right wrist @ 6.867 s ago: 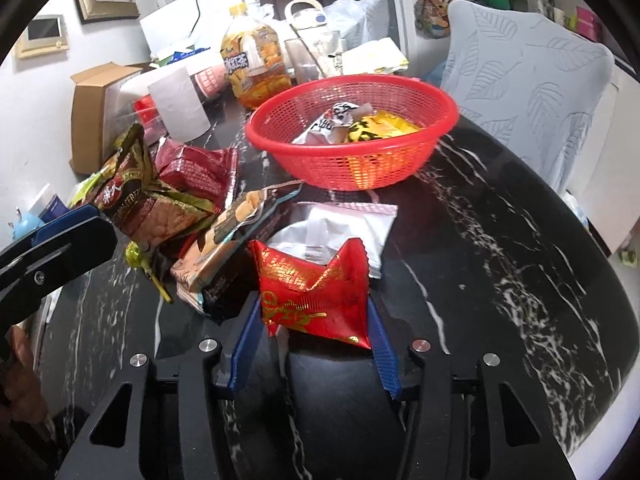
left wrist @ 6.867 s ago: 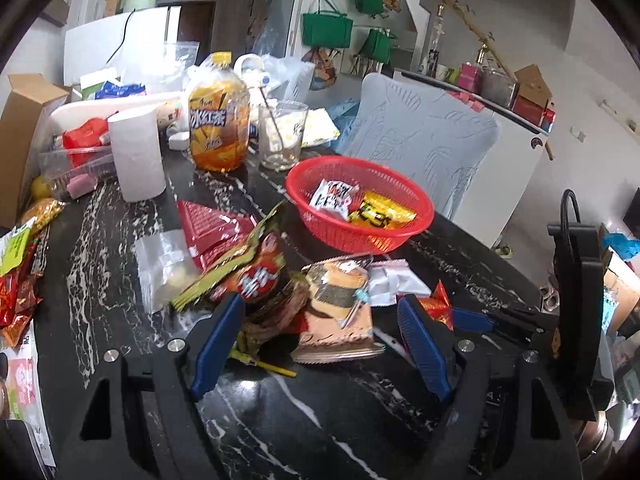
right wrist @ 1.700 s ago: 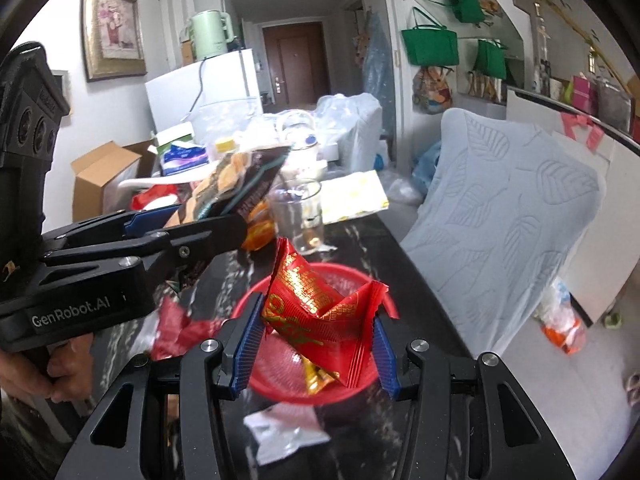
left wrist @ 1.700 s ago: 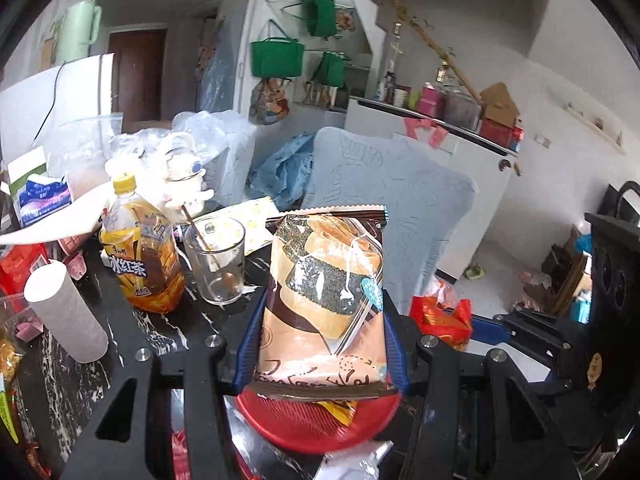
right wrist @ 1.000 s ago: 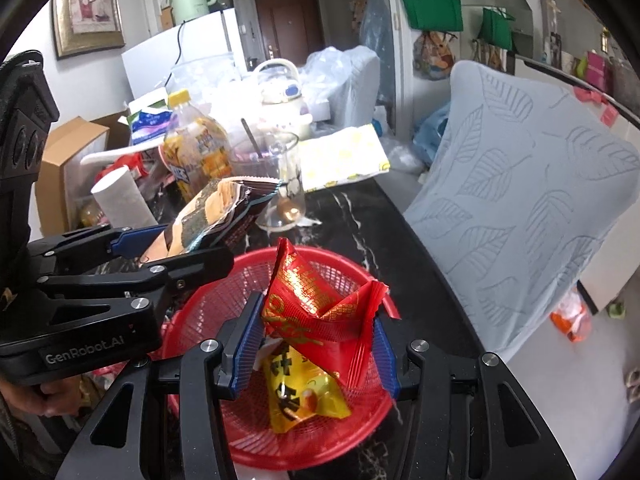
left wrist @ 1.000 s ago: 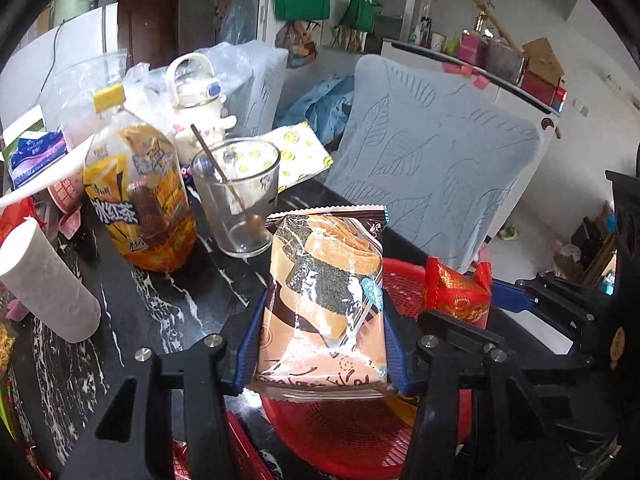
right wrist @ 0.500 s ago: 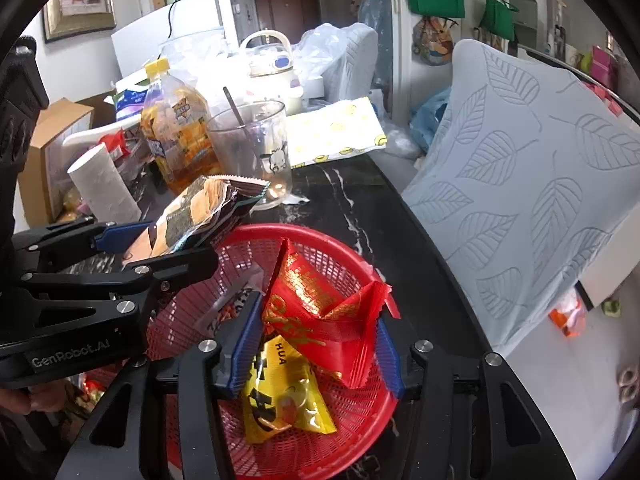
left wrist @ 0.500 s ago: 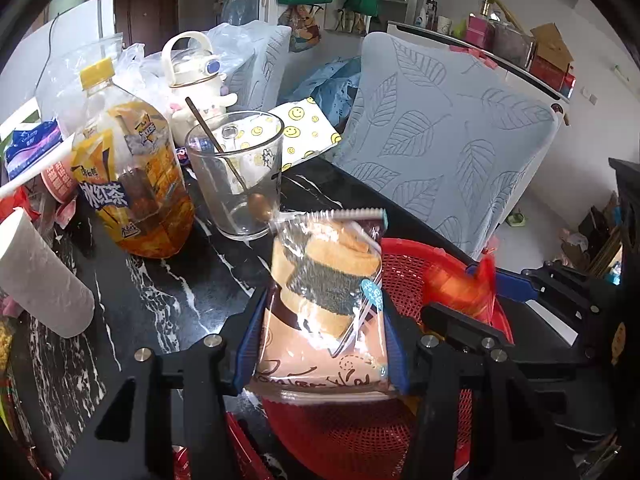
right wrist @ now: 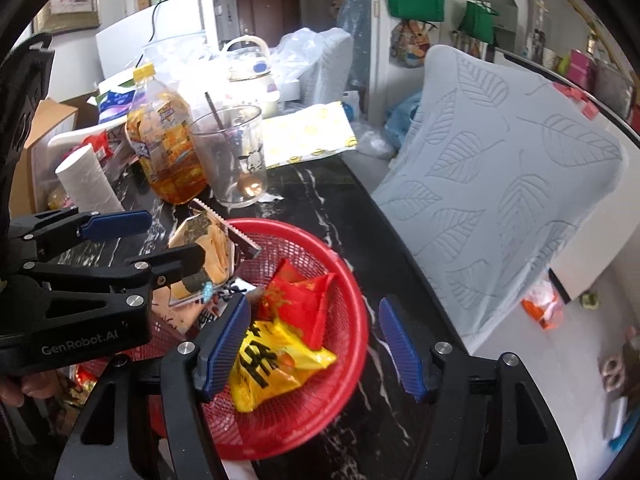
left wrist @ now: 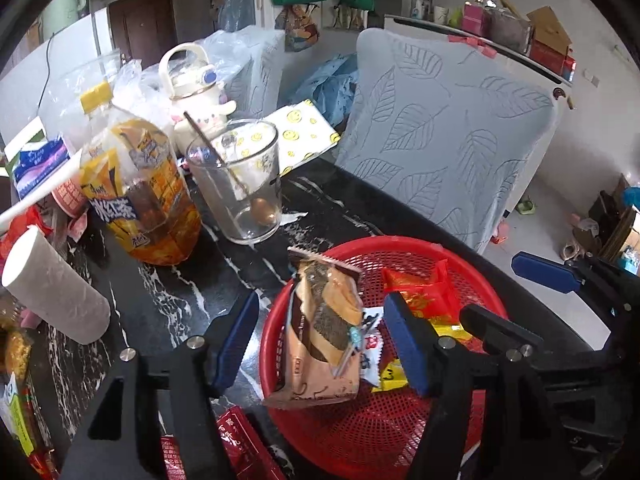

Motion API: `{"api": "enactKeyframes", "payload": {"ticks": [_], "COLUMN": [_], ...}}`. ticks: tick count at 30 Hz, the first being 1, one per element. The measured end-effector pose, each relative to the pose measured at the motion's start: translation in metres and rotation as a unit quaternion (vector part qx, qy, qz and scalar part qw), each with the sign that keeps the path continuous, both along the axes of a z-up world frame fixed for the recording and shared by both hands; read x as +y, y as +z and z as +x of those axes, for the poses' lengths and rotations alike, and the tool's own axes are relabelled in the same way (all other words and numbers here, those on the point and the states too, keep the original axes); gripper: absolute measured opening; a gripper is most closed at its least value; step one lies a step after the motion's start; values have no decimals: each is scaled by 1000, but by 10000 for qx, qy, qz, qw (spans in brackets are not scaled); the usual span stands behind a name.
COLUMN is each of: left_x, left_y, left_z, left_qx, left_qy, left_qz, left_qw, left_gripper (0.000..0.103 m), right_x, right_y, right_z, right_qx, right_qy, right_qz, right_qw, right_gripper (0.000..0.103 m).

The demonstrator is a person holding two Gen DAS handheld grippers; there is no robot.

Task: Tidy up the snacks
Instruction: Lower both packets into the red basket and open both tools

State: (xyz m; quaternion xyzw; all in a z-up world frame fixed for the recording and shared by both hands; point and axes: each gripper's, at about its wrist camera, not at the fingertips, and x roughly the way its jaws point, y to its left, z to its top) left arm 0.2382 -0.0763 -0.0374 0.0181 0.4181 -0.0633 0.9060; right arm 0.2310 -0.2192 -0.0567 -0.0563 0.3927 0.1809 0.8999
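Note:
A red mesh basket [left wrist: 400, 241] [right wrist: 288, 227] sits on the black marble table. My left gripper [left wrist: 320, 342] [right wrist: 176, 236] hangs over its left side, jaws opening. The brown cake packet [left wrist: 324, 328] [right wrist: 208, 256] lies loose between the pads, tilted on the basket's rim. My right gripper [right wrist: 312, 348] [left wrist: 516, 300] is over the basket too, jaws opening. The red packet [right wrist: 300, 300] [left wrist: 420, 292] rests in the basket clear of its pads, on a yellow packet [right wrist: 276, 364].
Behind the basket stand a glass with a spoon [left wrist: 236, 184], an orange tea bottle [left wrist: 140, 196] and a paper roll [left wrist: 52, 288]. A leaf-patterned chair back [left wrist: 448, 140] rises beyond the table edge. More snack packets [left wrist: 240, 448] lie at the near left.
Both grippers, shut on their packets a second ago, have opened. The brown packet and the red packet have dropped into the basket.

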Motion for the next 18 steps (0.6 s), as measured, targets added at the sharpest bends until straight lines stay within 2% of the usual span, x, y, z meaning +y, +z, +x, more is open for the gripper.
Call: {"api": "enactKeyframes", "payload": {"ticks": [8, 15, 18], "left_x": [-4, -2, 1], "left_y": [23, 51, 63], "left_z": [-16, -40, -54], "left_qx": [-245, -628, -712], "left_qy": [-119, -104, -152], "left_qz": [-95, -152, -299], "left_qw": [9996, 9979, 9969], "left_gripper": [64, 64, 64], "right_x": [-8, -13, -15], "right_y": [22, 45, 55], "right_z": [-19, -40, -51], "right_qx": [-229, -492, -577], "right_qy": [-164, -300, -349], "right_qz": [31, 108, 147], "right_qw": [9996, 9983, 9976], "right_gripper": [67, 67, 67]}}
